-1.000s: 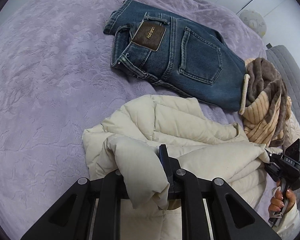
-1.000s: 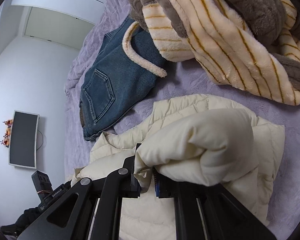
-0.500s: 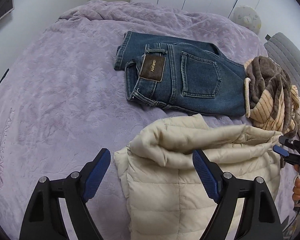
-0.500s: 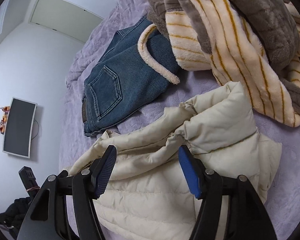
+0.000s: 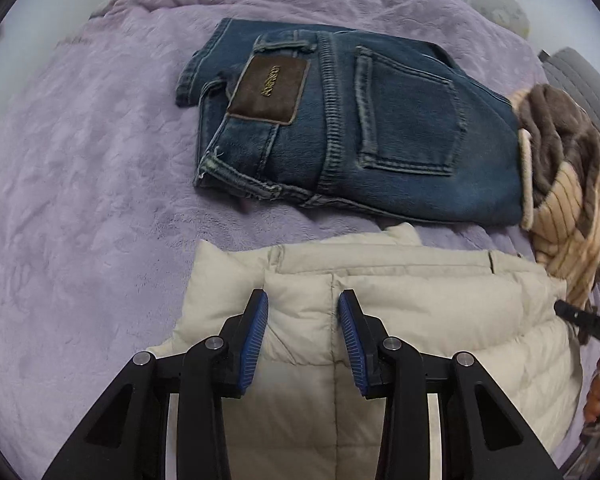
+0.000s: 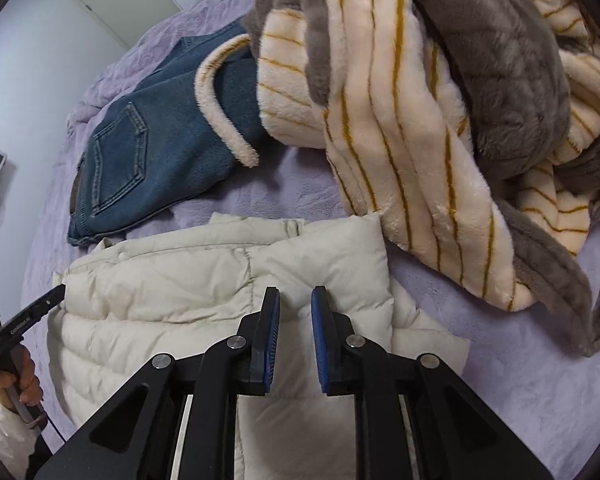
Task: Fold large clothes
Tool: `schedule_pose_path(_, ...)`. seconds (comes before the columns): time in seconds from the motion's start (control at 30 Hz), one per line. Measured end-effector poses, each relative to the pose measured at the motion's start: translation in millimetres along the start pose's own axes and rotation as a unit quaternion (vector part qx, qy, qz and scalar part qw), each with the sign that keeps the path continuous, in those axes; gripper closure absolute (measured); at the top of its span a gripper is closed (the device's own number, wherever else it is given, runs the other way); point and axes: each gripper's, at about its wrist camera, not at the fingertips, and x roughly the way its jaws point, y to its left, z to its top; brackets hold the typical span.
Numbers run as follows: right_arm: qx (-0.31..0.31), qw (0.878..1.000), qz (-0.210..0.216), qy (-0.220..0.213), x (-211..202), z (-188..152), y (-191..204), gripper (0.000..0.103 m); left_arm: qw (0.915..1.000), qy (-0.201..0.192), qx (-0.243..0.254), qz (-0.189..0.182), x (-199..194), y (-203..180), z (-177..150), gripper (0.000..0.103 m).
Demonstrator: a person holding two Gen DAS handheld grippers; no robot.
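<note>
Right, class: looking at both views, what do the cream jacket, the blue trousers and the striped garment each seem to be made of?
Cream jacket: likely smooth, faintly glossy synthetic shell with padding, judging by its puffy stitched channels.
Blue trousers: denim, shown by the faded blue weave, heavy seams and a brown, leather-like patch.
Striped garment: plush fleece, probably synthetic, with fuzzy matte pile.

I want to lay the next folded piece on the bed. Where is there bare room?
The widest free patch is the bedspread left of the jeans and jacket. A narrow strip runs between jeans and jacket. The right side is crowded: the striped fleece overlaps the jeans and reaches the jacket's corner.
</note>
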Motion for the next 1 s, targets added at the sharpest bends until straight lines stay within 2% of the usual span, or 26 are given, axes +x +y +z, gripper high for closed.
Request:
schedule_pose_path(0.23,0.041,0.999,0.004,-0.003,44,3,-16,0.088,0.9999,-0.008,0.008,0.000,25,6,2,0.062)
schedule_pose_path(0.5,0.065,0.998,0.010,-0.011,59,2,-30,0.089,0.9998,-0.011,-0.010,-0.009,38,14,3,0.062)
schedule_pose_path(0.67,0.070,0.997,-0.001,-0.011,47,2,-28,0.089,0.9997,-0.006,-0.021,-0.007,28,14,6,0.062)
schedule_pose_path(0.8,0.066,0.998,-0.010,-0.013,30,1,-18,0.085,0.9994,-0.007,-0.033,0.000,11,16,9,0.062)
schedule_pose_path(1.0,0.077,0.997,0.000,-0.018,1,-2,-19,0.084,0.9994,-0.017,-0.022,0.019,-20,14,1,0.060)
